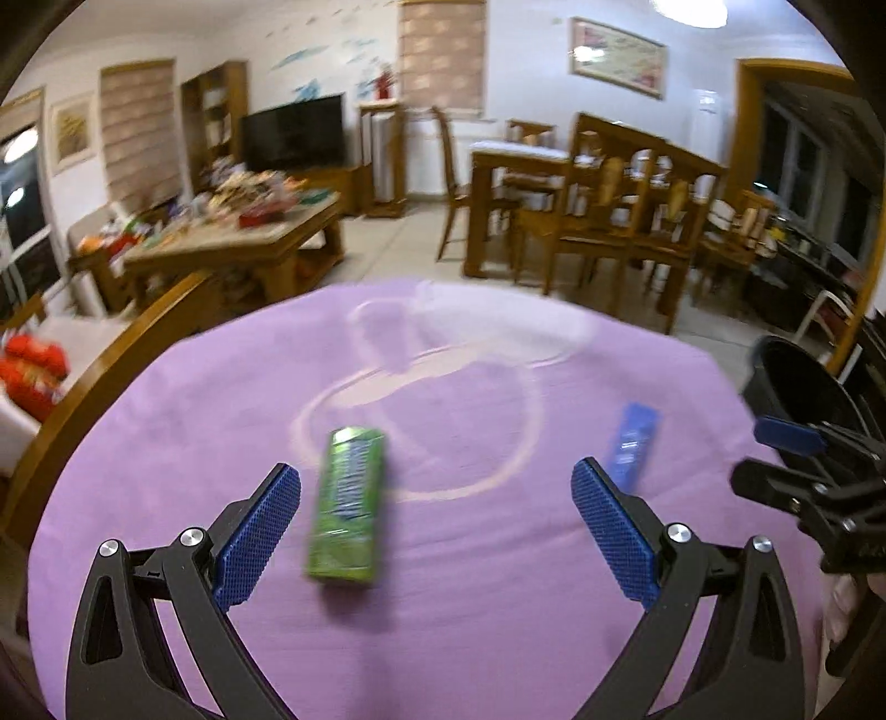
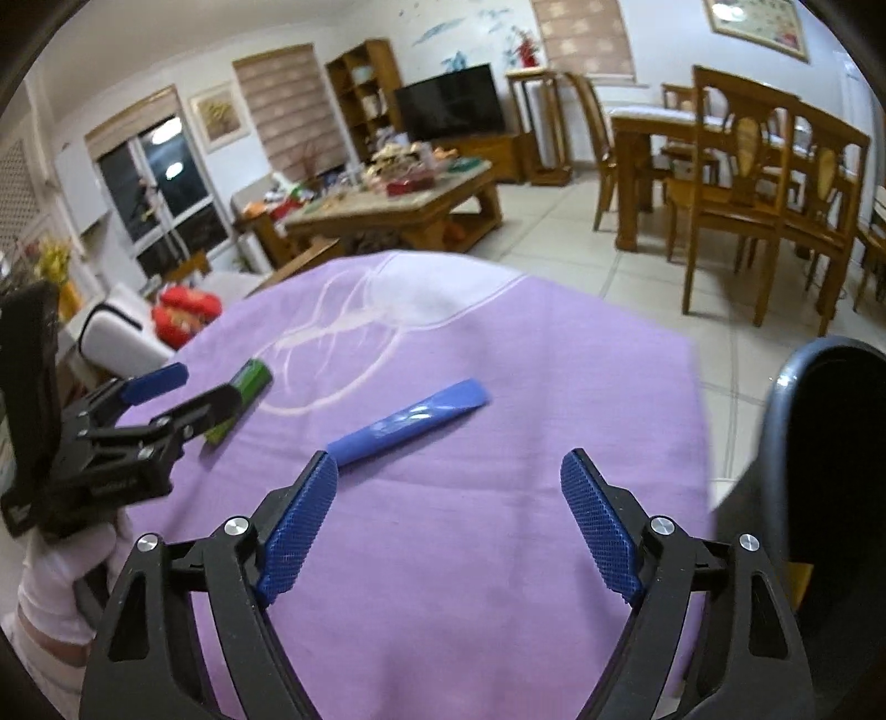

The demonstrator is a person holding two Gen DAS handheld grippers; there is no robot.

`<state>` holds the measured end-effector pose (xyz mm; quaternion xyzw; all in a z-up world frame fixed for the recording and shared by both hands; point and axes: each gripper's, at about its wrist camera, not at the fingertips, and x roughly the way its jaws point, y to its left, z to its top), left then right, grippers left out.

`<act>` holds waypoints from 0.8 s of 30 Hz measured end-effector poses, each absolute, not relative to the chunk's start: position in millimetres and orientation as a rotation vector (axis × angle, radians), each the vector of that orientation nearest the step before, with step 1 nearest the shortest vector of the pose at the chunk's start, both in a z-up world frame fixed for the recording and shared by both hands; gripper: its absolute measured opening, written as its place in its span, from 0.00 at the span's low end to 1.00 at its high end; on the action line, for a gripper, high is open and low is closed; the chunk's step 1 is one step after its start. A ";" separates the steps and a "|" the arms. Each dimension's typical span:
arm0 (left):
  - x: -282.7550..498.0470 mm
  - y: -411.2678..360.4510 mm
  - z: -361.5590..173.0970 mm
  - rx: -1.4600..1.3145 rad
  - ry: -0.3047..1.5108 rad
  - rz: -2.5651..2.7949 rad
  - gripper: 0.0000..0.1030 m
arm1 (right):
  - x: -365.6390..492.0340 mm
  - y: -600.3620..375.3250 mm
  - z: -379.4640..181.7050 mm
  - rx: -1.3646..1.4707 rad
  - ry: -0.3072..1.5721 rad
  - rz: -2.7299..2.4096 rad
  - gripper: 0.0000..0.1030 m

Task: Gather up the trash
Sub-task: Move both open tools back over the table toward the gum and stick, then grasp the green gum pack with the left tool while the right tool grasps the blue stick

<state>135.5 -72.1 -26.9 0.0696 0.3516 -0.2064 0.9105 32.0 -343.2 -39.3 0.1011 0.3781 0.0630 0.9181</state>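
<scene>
Wrappers: two are seen on the purple tabletop [image 2: 498, 526], one green wrapper [image 1: 348, 505], one blue wrapper [image 2: 410, 422].
Bin: one dark bin [image 2: 830, 498]; contents hidden.
Grippers: left gripper [image 1: 437, 526] and right gripper [image 2: 449, 520] are held wide, empty.

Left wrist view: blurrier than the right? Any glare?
Left wrist: motion blur smears the green packet and blue wrapper; ceiling lamp blown out. Right wrist: blue wrapper sharper, a small highlight on it; fisheye bends both.

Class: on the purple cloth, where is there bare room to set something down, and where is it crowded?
Bare: the far half of the purple cloth beyond the blue wrapper, and the near strip below it. Crowded: the left side, where the green packet lies by the left gripper.
</scene>
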 end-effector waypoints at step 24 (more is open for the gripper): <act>164.2 -48.1 -53.2 0.179 0.926 -0.402 0.94 | 120.9 -285.4 -73.8 0.011 0.962 0.150 0.71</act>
